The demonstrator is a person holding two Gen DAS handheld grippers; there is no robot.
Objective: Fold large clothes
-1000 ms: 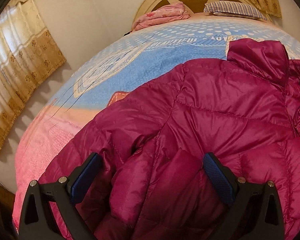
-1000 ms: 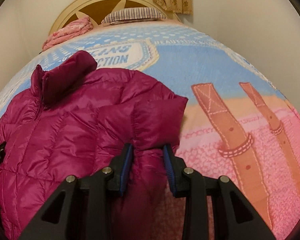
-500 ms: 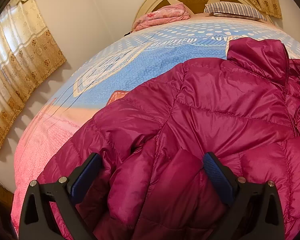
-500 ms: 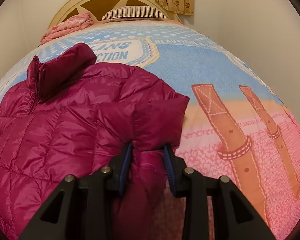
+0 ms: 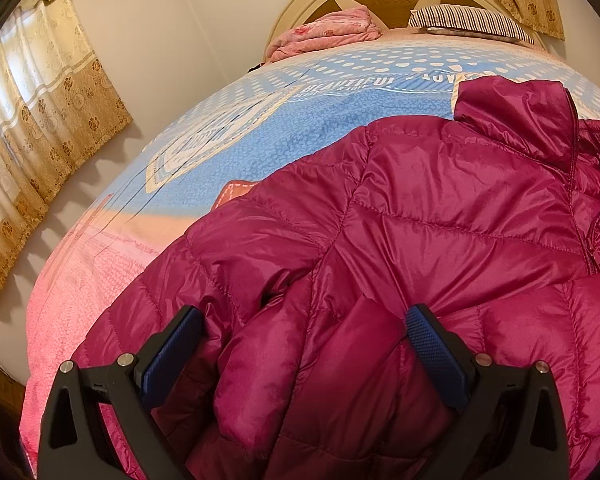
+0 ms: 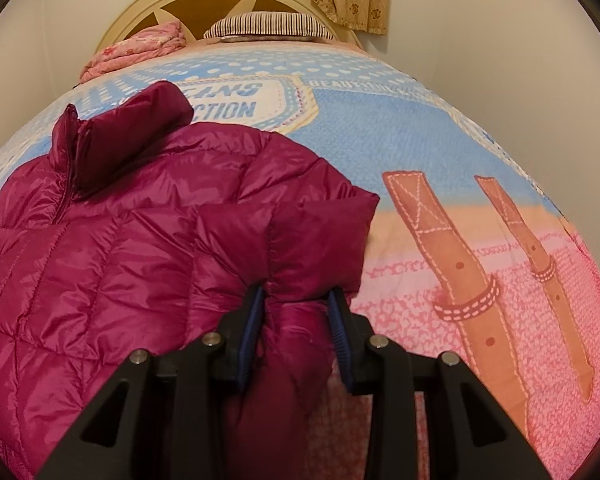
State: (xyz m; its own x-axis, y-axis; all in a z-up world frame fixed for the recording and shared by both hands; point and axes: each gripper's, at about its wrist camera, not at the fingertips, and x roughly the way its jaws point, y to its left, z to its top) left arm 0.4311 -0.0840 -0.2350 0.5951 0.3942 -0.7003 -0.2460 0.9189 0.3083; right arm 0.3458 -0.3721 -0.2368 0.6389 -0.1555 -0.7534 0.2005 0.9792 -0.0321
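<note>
Little has shifted since a second ago: the magenta down jacket (image 5: 440,216) lies on the bed (image 5: 260,140) as before, only its right sleeve cuff (image 6: 320,240) sitting slightly differently in view. Right tongs (image 6: 298,312) stay pinched on that sleeve, while left tongs (image 5: 304,340) stand wide around the bunched left sleeve, so that side seems not yet gripped for folding.
</note>
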